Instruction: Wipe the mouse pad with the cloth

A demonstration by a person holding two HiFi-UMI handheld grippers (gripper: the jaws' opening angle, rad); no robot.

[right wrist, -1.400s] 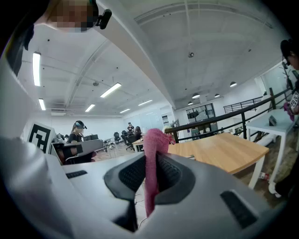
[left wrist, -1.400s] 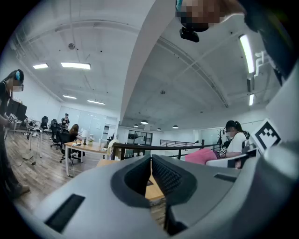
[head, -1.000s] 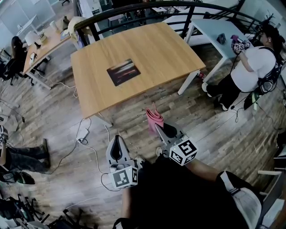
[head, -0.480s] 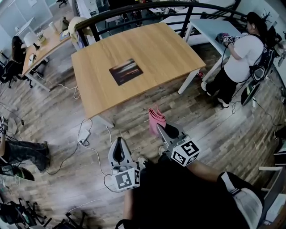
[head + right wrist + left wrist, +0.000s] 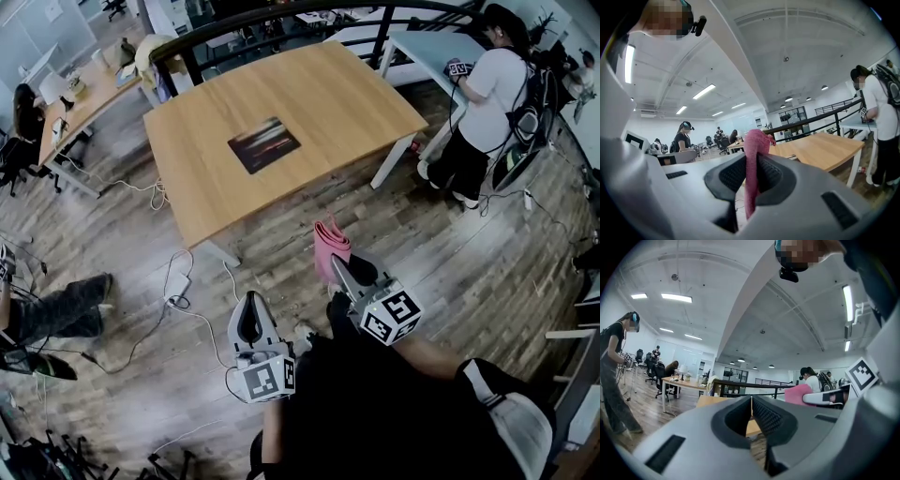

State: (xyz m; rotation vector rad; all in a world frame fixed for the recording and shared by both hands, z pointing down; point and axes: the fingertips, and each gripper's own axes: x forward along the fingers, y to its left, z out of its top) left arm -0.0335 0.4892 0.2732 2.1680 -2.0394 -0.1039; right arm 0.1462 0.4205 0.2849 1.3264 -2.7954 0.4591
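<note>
R tongs [image 5: 345,274] clamp pink cloth [image 5: 331,246]; L tongs [image 5: 248,321] clenched, empty; mouse pad [image 5: 264,144] on table [image 5: 328,94], well apart.

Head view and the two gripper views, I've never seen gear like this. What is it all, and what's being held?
There is no robot here. A person holds a two-jaw gripper in each hand. The head view comes from a camera on that person's head, looking steeply down. The other two pictures come from cameras riding on each gripper, looking along its own jaws. The left gripper has its jaws together with nothing between them. The right gripper is clamped on a pink cloth, which sticks up from its jaws. Ahead stands a wooden table with a dark mouse pad lying flat on it. Neither gripper has reached the table yet.
</note>
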